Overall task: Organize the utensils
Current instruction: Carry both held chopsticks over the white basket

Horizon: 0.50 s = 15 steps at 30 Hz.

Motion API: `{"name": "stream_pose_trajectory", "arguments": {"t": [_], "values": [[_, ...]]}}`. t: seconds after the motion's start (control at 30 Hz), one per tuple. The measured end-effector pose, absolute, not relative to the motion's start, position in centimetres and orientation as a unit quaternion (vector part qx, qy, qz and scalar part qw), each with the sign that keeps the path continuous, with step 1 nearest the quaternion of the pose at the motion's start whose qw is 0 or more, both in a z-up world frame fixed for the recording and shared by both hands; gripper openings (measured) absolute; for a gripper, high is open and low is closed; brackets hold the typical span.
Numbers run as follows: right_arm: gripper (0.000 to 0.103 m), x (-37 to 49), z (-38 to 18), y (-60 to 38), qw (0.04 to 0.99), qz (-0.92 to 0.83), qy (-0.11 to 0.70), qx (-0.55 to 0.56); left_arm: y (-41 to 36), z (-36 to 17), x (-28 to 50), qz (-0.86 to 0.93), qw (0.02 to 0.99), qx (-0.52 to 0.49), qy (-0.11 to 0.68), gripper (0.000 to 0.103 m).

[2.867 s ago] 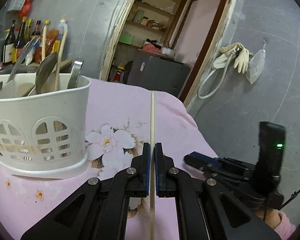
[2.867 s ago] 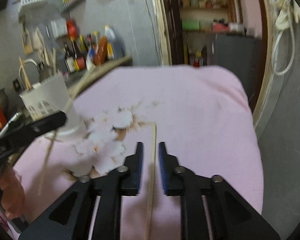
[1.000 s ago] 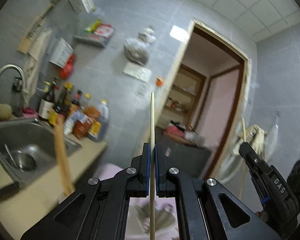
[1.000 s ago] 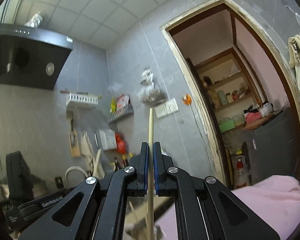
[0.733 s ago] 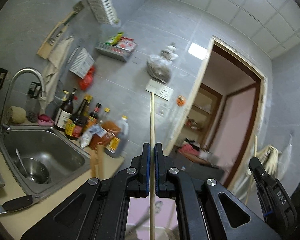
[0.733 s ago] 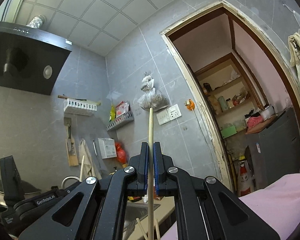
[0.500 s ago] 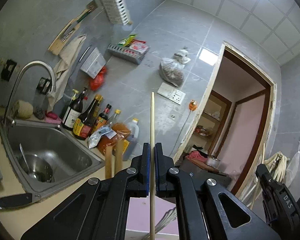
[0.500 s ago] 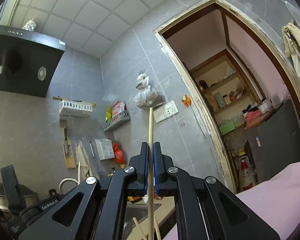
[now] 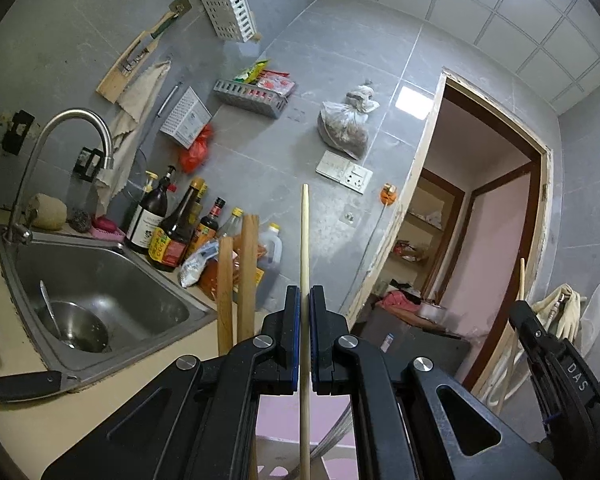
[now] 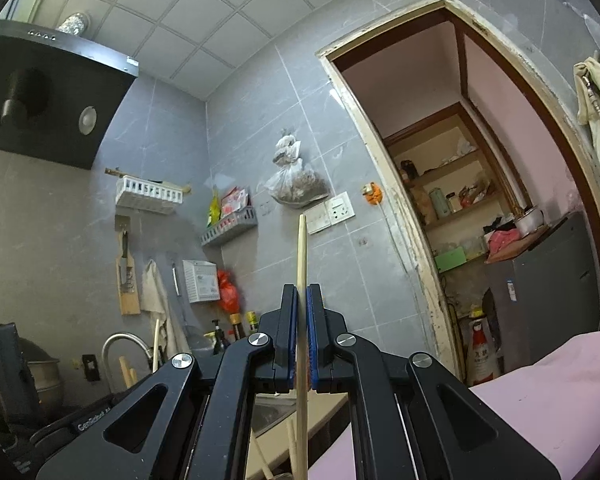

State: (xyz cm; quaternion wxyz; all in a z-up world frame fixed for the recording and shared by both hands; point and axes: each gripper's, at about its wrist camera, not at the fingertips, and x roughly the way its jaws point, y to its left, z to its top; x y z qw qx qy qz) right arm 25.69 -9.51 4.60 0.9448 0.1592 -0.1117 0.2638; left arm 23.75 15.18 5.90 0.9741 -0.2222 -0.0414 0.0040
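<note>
Working L to R, w/ the sink (image 9: pixel 100 288) as my ref. In my left wrist view the sink basin sits far left, a bowl (image 9: pixel 80 328) w/ a spoon inside it. Sauce bottles (image 9: pixel 168 224) stand on the counter just right of the sink, along the grey tile wall. Two wooden handles (image 9: pixel 238 276) stick up right of the sink, close in front of my left gripper (image 9: pixel 304 300).

My left gripper has its jaws pressed tight on a chopstick (image 9: pixel 304 248), which runs upright between the pads, tip pointing up past the wall socket (image 9: pixel 344 172). Below the fingers I see a bit of pink cloth (image 9: pixel 280 412) and what looks like utensil handles, too hidden to name.

Further right of the sink is the doorway (image 9: pixel 496 216), then my right gripper (image 9: pixel 520 308) at frame edge, w/ a second chopstick (image 9: pixel 521 276) poking up from it.

In the right wrist view that right gripper (image 10: pixel 302 300) is pinching its chopstick (image 10: pixel 301 256) likewise, stick upright, jaws closed on it. The faucet (image 10: pixel 122 344) marks the sink low left; pink cloth (image 10: pixel 540 392) lies low right of it, doorway (image 10: pixel 480 200) beyond.
</note>
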Motion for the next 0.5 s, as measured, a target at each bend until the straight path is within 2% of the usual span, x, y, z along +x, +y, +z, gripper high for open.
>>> {"name": "stream_pose_trajectory", "arguments": {"t": [0.5], "values": [[0.003, 26.2, 3.4, -8.6, 0.952, 0.254, -0.095, 0.143, 14.1, 4.9, 24.1, 0.006, 0.979, -0.204, -0.032, 0.003]]}}
